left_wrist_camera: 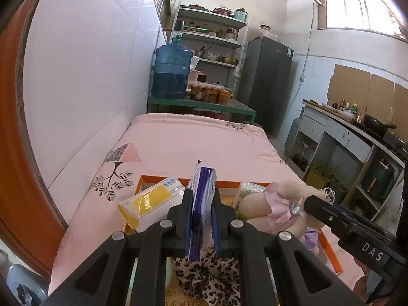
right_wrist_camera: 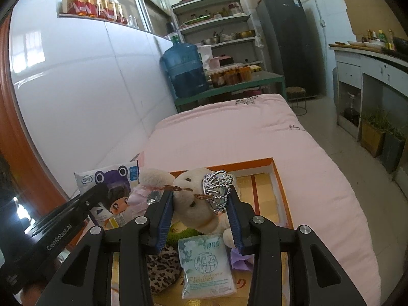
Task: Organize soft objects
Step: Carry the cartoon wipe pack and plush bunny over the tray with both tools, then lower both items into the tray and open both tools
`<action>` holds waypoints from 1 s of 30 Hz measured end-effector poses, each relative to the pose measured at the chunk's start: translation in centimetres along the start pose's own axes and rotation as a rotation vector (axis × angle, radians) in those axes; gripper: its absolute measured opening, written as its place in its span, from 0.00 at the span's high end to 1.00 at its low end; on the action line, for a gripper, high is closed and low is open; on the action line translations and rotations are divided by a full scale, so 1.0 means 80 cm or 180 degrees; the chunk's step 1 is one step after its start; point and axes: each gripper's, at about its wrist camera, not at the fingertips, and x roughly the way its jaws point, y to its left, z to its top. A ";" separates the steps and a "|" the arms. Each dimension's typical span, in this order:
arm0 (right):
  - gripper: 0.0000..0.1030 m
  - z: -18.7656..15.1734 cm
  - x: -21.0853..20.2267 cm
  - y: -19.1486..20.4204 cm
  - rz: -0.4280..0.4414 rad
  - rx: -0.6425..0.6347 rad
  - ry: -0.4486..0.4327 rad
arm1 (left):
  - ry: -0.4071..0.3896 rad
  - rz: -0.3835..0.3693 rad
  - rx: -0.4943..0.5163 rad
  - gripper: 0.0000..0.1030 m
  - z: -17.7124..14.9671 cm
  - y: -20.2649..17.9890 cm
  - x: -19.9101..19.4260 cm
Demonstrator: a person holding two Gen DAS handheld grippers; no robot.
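Observation:
My left gripper point(left_wrist_camera: 201, 216) is shut on a purple cartoon tissue pack point(left_wrist_camera: 202, 204), held upright above the orange box point(left_wrist_camera: 331, 255); the pack also shows in the right wrist view point(right_wrist_camera: 112, 181). My right gripper point(right_wrist_camera: 200, 211) is shut on a cream plush bear point(right_wrist_camera: 193, 199) with a pink dress and a silver bead chain point(right_wrist_camera: 216, 186); the bear shows in the left wrist view point(left_wrist_camera: 267, 209). A yellow tissue pack point(left_wrist_camera: 150, 204), a leopard-print cloth point(left_wrist_camera: 209, 275) and a pale flower tissue pack point(right_wrist_camera: 206, 267) lie in the box.
The box sits on a pink bed point(left_wrist_camera: 199, 140) against a white wall point(left_wrist_camera: 89, 76). A blue water jug point(left_wrist_camera: 170, 71) stands on a green table beyond the bed. A kitchen counter point(left_wrist_camera: 357, 137) runs along the right.

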 end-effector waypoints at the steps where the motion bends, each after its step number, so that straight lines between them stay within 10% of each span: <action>1: 0.60 -0.001 0.001 0.000 -0.0002 -0.0007 0.0009 | 0.0001 0.0005 0.0006 0.87 -0.001 0.000 0.001; 23: 0.57 -0.021 0.042 -0.011 -0.0161 -0.0022 0.0268 | 0.0246 -0.0109 -0.0100 0.84 -0.015 0.012 0.032; 30: 0.56 -0.022 0.045 -0.017 -0.0114 0.0046 0.0294 | 0.0332 -0.0166 -0.0153 0.58 -0.019 0.017 0.044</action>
